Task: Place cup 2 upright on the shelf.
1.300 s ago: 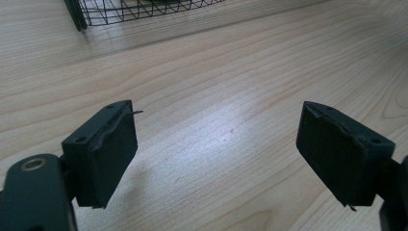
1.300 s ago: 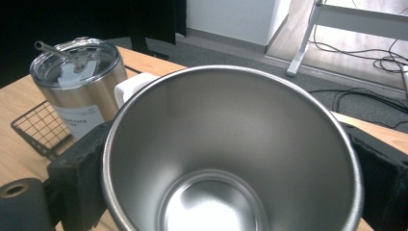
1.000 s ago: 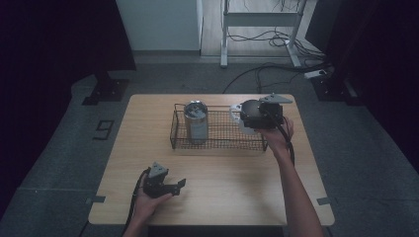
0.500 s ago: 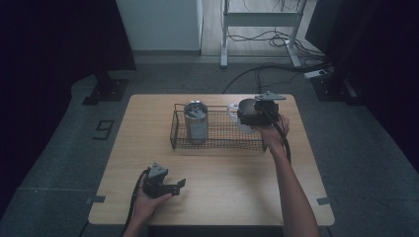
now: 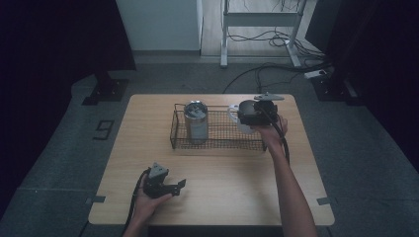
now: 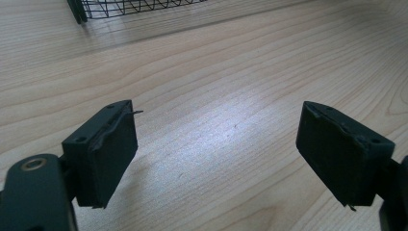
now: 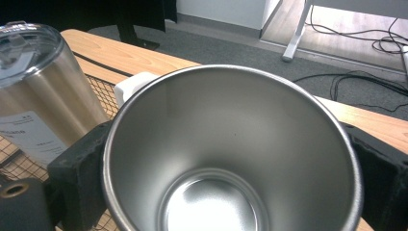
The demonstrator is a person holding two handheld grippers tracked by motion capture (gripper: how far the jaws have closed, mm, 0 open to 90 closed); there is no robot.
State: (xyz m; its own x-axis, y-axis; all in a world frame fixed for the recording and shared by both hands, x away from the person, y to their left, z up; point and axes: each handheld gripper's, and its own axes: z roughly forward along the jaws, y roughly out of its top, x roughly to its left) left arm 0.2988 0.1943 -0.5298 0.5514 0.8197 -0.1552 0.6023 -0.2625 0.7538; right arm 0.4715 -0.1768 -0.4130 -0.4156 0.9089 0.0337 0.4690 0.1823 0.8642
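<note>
My right gripper [image 5: 252, 112] is shut on a steel mug [image 7: 231, 154] with a white outside and a white handle [image 7: 130, 84]. It holds the mug [image 5: 236, 118] upright over the right end of the black wire basket [image 5: 217, 143]. A steel tumbler [image 5: 196, 121] with a clear lid stands in the left part of the basket; in the right gripper view the tumbler [image 7: 38, 96] is just left of the mug. My left gripper [image 5: 175, 185] rests low over the table's front left, open, with bare wood between its pads [image 6: 106, 154].
The wooden table [image 5: 232, 192] has bare room in front of the basket. A corner of the basket [image 6: 134, 6] lies ahead of the left gripper. Beyond the table are a grey floor, cables [image 5: 257, 74] and a white frame's legs [image 5: 225, 39].
My right gripper has shifted slightly left with the mug, over the basket's right end. The left gripper has stayed where it was.
</note>
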